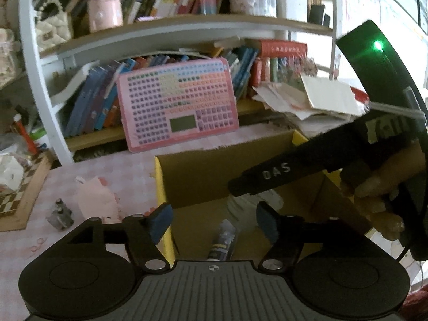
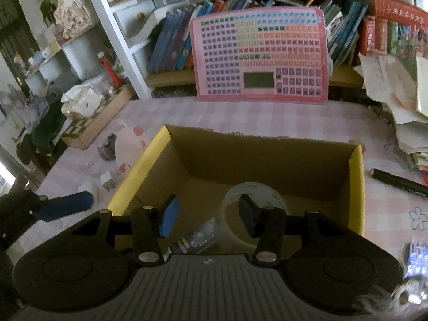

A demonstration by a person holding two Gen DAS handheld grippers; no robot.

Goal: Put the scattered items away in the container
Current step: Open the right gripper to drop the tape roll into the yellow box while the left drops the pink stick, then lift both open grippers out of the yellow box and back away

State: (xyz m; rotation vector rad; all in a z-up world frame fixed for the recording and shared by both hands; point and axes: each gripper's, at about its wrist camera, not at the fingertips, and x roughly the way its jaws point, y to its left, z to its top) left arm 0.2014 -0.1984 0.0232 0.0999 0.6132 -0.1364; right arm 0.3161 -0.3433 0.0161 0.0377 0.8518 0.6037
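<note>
An open cardboard box (image 2: pixel 267 157) with yellow outer sides stands on the pink checked table. A clear tape roll (image 2: pixel 267 190) and a small labelled packet (image 2: pixel 196 239) lie inside it. My right gripper (image 2: pixel 208 216) is open and empty above the box's near edge. My left gripper (image 1: pixel 214 223) is open and empty above the box (image 1: pixel 198 176), over the packet (image 1: pixel 223 240). The right gripper's black body (image 1: pixel 294 171) crosses the left wrist view. On the table lie a metal clip (image 2: pixel 105 148), a white plug (image 2: pixel 108 182) and a black pen (image 2: pixel 398 182).
A pink button board (image 2: pixel 260 56) leans on a bookshelf behind the box. A checkered wooden tray (image 2: pixel 96 123) sits at the left. Loose papers (image 2: pixel 401 107) pile at the right. A pink paper piece (image 1: pixel 96 200) lies left of the box.
</note>
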